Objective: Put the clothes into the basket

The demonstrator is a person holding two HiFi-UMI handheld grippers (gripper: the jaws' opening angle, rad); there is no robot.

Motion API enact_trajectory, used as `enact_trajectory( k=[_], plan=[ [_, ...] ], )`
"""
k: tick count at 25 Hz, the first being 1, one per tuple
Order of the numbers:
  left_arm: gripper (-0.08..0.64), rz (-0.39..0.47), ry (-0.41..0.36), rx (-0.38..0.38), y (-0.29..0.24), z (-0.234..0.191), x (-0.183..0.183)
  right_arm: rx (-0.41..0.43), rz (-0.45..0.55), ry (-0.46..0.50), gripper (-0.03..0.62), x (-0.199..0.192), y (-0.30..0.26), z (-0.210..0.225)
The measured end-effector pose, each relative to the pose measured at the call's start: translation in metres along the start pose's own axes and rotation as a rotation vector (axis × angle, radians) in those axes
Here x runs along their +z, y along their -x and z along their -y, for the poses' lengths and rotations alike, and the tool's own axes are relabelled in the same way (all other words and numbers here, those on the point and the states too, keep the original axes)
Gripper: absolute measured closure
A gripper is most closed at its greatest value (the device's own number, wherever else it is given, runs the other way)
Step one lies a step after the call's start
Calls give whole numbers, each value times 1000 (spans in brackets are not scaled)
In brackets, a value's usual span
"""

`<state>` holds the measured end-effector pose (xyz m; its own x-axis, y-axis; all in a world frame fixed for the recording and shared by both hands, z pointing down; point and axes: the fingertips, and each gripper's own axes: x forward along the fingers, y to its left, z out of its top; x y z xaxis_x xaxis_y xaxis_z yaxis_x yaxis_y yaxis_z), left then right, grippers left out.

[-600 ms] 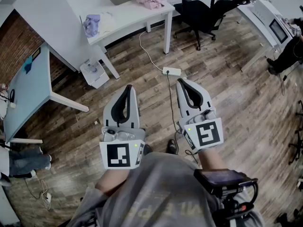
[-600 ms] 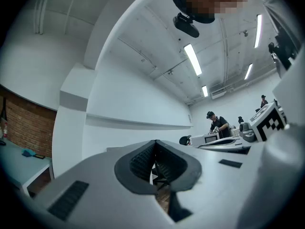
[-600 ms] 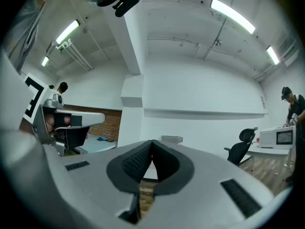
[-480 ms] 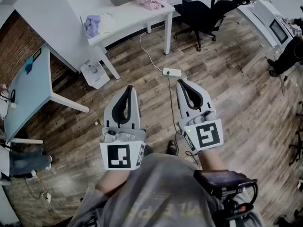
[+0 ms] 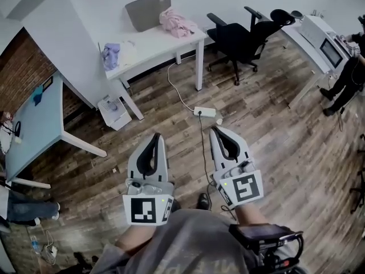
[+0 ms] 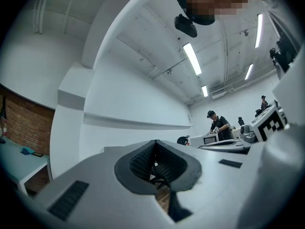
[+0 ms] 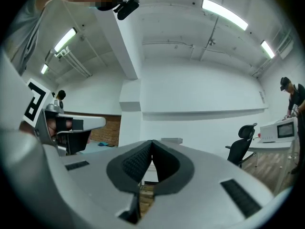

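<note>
1. Lying in a crumpled heap, the pink clothes rest on the far right end of the white table, just beside the grey basket and outside it.
2. The basket stands at the table's back edge, against the wall.
3. A lavender garment lies at the table's left end, well apart from the basket.
4. A black office chair stands to the right of the table, and a white power strip lies on the wooden floor in front of it.
5. The left tool and the right tool are held side by side over the floor, well apart from the table and pointing towards it.
6. The left tool's jaws are pressed together at the tips, with nothing between them.
7. The right tool's jaws are likewise closed tip to tip and empty.
</note>
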<state>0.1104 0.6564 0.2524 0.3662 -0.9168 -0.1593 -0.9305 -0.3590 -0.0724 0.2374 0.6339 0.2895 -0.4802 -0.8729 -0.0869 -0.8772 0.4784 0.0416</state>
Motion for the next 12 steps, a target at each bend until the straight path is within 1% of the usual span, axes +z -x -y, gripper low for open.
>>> enact_trajectory(
  k=[2, 7, 12],
  plan=[
    [551, -3, 6, 7, -3, 7, -1, 8, 1, -17, 584, -2, 4, 9],
    [551, -19, 1, 27, -10, 21, -6, 31, -32, -34, 584, -17, 7, 28],
    [551, -56, -5, 37, -16, 19, -15, 35, -58, -71, 584, -30, 0, 37]
  ],
)
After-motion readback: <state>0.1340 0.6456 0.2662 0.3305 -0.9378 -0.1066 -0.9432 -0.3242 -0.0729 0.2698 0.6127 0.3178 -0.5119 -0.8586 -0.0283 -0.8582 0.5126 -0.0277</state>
